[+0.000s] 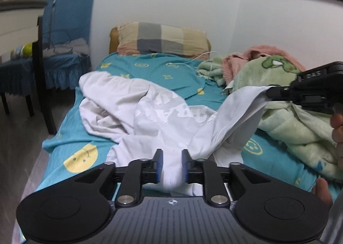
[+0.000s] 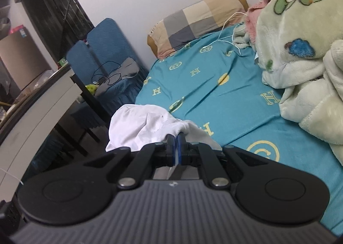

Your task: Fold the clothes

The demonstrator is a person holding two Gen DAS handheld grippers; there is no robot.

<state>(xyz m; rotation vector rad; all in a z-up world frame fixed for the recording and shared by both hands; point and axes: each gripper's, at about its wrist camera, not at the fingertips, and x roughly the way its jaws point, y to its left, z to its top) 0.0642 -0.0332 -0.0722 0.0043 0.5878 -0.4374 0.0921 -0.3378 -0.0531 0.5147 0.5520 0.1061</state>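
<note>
While spread loosely over the near half of the bed: white garment, rumpled, one edge lifted toward the right.

Left gripper: fingers parted, white cloth lying in the gap between the blue pads, neither pad clearly pressing it.

Right gripper: fingers pressed together, pinching a bunched edge of the white garment right at the tips; seen from the left wrist view as a black tool at the right, holding the lifted cloth edge above the bedsheet.

Garment versus fingers: bulk lying far and left of both fingertips, one strip stretched up to the right gripper, another fold running near, between the left fingers.

Bedsheet: teal with yellow motifs, under the garment.

Green blanket: heaped at the right, just beside the lifted edge.

Pillow: checked, at the far end.

Blue chair: far left, beside the bed.
</note>
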